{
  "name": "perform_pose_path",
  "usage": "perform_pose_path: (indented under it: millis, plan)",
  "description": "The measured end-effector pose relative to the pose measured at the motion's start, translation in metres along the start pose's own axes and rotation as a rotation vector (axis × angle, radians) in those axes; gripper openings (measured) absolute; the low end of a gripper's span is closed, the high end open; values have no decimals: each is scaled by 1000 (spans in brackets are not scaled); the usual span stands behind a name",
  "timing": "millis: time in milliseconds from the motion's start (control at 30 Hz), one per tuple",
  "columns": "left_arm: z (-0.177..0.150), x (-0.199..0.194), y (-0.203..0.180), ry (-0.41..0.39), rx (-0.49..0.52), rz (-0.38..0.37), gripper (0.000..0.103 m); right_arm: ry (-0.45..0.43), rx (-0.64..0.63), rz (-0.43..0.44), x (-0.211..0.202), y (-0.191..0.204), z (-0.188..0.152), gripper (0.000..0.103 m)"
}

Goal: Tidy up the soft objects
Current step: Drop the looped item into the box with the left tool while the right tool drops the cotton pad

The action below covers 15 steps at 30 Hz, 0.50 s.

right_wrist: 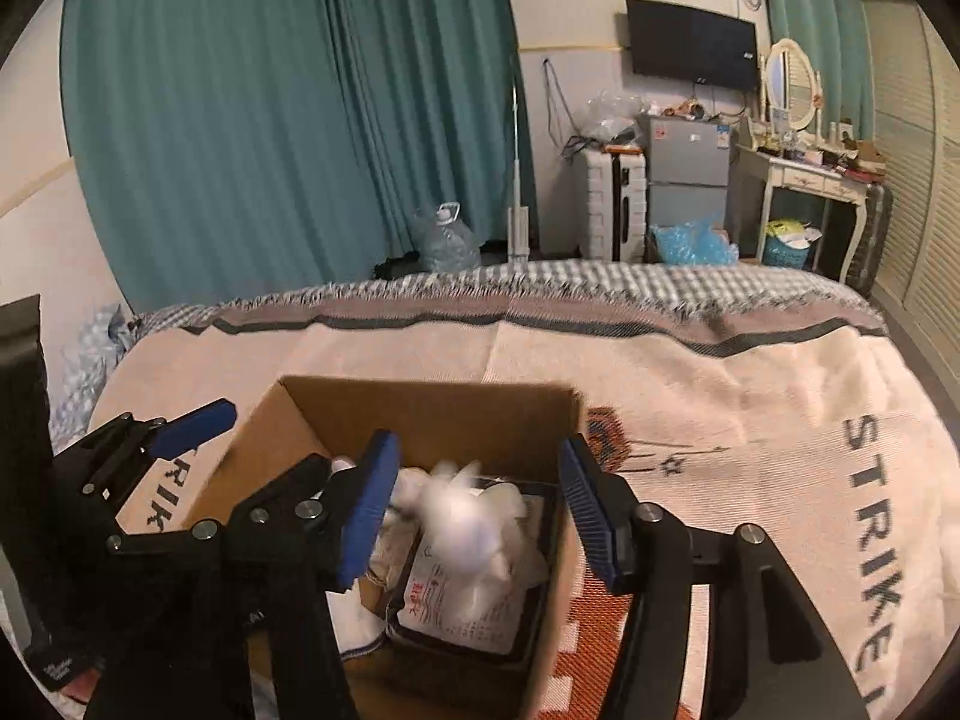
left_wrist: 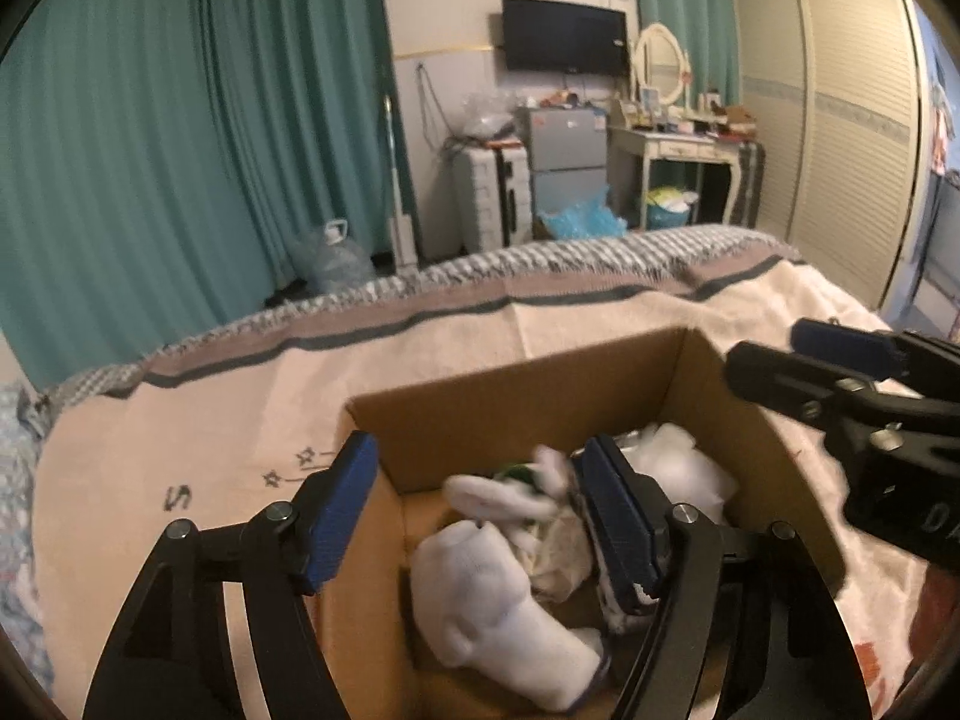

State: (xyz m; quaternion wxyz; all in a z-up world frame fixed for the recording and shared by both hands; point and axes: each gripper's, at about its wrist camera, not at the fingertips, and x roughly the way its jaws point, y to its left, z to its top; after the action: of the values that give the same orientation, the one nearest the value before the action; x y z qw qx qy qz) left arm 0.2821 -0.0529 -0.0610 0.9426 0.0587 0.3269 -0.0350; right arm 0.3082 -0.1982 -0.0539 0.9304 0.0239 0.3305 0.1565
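An open cardboard box (left_wrist: 510, 414) (right_wrist: 432, 414) stands on the bed's cream blanket. Inside lie a white sock (left_wrist: 480, 588), crumpled white cloth and a clear packet with red print (right_wrist: 462, 606). My left gripper (left_wrist: 477, 462) hangs open over the box's left half, with a blurred white soft piece (left_wrist: 510, 492) loose between its fingers, touching neither pad. My right gripper (right_wrist: 479, 450) is open over the right half, and a blurred white soft thing (right_wrist: 462, 516) shows below the gap, free of both pads. Each gripper shows in the other's view, the right gripper (left_wrist: 768, 348) and the left gripper (right_wrist: 174, 429).
The cream blanket (right_wrist: 720, 396) with dark lettering covers the bed around the box. Beyond the bed's far edge are teal curtains (left_wrist: 180, 150), a water jug (left_wrist: 339, 258), a suitcase, a small fridge (left_wrist: 567, 162) and a dressing table (left_wrist: 672, 150). A louvred wardrobe stands at the right.
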Motion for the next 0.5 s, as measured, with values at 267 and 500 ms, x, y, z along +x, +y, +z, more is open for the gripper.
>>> perform_pose_path:
  millis: [267,500]
  plan:
    - [33,-123,2,-160,6,24,73,-128,-17,-44,-131,11,32,58]
    - [39,-259,5,-355,-43,20,93,-216,-42,-82,-256,33,37,70]
